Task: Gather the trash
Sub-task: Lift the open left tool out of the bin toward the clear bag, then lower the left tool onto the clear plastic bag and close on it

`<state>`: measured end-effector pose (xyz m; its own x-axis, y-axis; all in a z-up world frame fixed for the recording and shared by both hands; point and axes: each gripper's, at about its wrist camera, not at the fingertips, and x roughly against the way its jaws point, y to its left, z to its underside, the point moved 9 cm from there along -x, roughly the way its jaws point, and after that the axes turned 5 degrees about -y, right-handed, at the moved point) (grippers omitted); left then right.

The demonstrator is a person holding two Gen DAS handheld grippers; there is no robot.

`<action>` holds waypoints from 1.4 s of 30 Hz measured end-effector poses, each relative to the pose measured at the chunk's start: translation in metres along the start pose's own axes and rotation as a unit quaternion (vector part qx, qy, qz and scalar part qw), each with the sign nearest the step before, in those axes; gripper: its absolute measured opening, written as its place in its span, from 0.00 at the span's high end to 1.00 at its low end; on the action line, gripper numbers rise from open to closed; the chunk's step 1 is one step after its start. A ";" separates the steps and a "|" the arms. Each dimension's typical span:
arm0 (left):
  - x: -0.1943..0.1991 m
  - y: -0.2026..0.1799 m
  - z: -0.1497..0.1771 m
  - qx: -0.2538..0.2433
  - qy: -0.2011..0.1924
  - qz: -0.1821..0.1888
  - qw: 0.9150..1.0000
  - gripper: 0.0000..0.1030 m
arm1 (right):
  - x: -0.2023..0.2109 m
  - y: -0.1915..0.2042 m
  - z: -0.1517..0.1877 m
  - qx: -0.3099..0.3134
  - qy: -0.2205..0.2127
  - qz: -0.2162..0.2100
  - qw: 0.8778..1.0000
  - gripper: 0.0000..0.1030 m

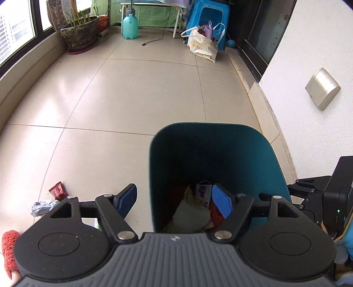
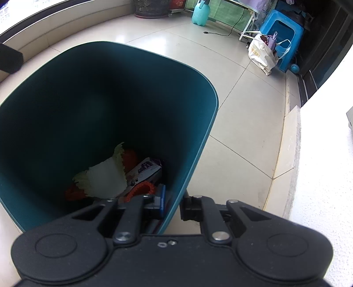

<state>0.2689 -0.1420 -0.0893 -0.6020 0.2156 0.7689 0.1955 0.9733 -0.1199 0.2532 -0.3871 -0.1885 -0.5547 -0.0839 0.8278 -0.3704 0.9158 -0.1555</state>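
Cream tote bag [image 1: 201,45] on the floor's far side against the blue stool [image 1: 207,13], faded yellow lettering (partly legible, roughly "NCOAT"), purple carton [image 2: 144,171] inside the bin, print too blurred to read, red wrapper [image 1: 57,190] markings illegible

daylight from window [image 1: 15,33] | floor [image 1: 132,92] glare | fisheye-bent edges

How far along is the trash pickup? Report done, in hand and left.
Done: several pieces lie at the bottom of the bin, among them a pale wrapper and a box. In hand: the right claw is shut on the bin's wall; the left claw is open and empty above it. Left: a red wrapper and a silver scrap on the floor.
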 end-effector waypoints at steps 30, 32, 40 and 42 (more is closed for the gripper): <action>-0.171 0.182 0.105 0.104 0.119 -0.115 0.981 0.27 | 0.002 0.000 0.002 0.024 0.017 0.035 0.999 0.90; -0.189 0.184 0.117 0.103 0.129 -0.115 0.980 0.27 | 0.002 0.001 0.002 0.029 0.018 0.037 0.999 0.90; -0.241 0.191 0.154 0.114 0.177 -0.118 0.970 0.27 | 0.002 0.005 0.002 0.046 0.022 0.041 0.998 0.89; -0.245 0.192 0.156 0.113 0.175 -0.119 0.971 0.27 | 0.002 0.006 0.001 0.047 0.024 0.043 0.998 0.88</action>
<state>0.3332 0.0044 -0.3988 -0.3016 -0.0179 0.9533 -0.1159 0.9931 -0.0180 0.2491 -0.3826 -0.1887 -0.5522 0.0136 0.8336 -0.3929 0.8776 -0.2746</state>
